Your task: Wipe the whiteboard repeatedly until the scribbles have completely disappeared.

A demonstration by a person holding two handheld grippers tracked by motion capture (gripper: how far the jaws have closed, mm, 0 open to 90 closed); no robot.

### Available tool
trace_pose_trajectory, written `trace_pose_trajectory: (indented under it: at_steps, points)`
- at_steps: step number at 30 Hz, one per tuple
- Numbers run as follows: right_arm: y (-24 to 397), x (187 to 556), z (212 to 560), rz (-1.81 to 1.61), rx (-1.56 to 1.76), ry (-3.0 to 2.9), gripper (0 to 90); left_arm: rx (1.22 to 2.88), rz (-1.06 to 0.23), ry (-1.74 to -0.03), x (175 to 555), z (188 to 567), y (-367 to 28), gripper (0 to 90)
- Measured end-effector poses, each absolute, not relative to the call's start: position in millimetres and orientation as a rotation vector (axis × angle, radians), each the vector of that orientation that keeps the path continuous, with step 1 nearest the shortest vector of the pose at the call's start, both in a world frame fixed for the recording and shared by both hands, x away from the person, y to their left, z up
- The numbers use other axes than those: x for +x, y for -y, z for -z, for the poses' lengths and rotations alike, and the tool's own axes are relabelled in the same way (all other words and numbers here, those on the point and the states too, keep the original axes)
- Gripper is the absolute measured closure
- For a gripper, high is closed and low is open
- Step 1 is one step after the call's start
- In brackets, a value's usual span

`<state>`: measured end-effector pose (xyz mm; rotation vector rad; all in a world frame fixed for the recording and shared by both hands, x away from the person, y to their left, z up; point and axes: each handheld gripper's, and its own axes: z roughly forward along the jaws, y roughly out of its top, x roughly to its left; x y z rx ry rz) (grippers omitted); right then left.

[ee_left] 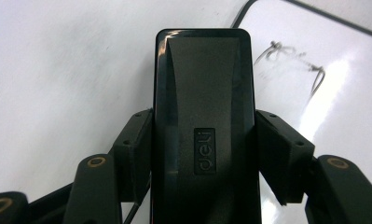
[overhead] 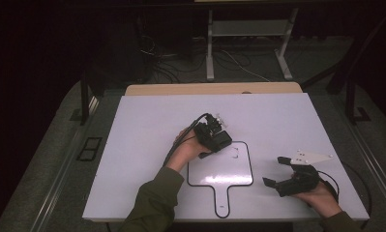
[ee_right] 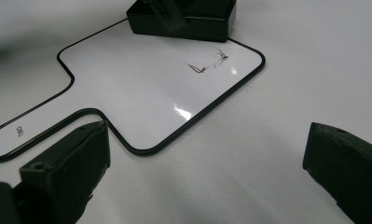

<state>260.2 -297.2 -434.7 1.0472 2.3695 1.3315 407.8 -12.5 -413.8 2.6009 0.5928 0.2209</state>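
Erasing step, judged from the layout: wiping a small scribble off a hand-held board.

Flat on the white counter [overhead: 147, 121], near the middle: a paddle-shaped whiteboard [overhead: 219, 170] with a black rim, handle pointing to the near edge. Over its far left corner: a black Deli whiteboard eraser [ee_left: 204, 93], long axis running out ahead of the jaws. Just to the right of the eraser and a little nearer: the ink scribble [overhead: 235, 153], a few thin dark strokes, untouched so far.

To do it well: lower the eraser until its felt face sits flat on the board, not on one edge. Sweep right and nearward across the strokes with even, light pressure. Keep the pass short and inside the black rim. Expect the loose board to slide under the rub; bring the free hand to the handle or the near right rim to pin it. Lift, check for grey smear, repeat if needed.

Left gripper [overhead: 212, 134]: jaws partly closed, pads pressed against both long sides of the eraser, clamped around its rear half.

Right gripper [overhead: 276, 171]: resting at the near right of the counter, well apart from the board, jaws spread wide, nothing between them, touching nothing.
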Motion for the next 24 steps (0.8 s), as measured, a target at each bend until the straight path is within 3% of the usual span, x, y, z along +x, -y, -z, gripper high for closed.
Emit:
trace_pose_trajectory:
  at_steps: [15, 24]
  points:
    - [298, 260, 434, -1.342, 1.046, -2.368, 0.0, 2.637, -0.178, -0.448, 398, 414, 63, 39.8]
    - [299, 260, 434, -1.341, 1.046, -2.365, 0.0, 2.615, -0.164, -0.425, 396, 415, 64, 39.8]
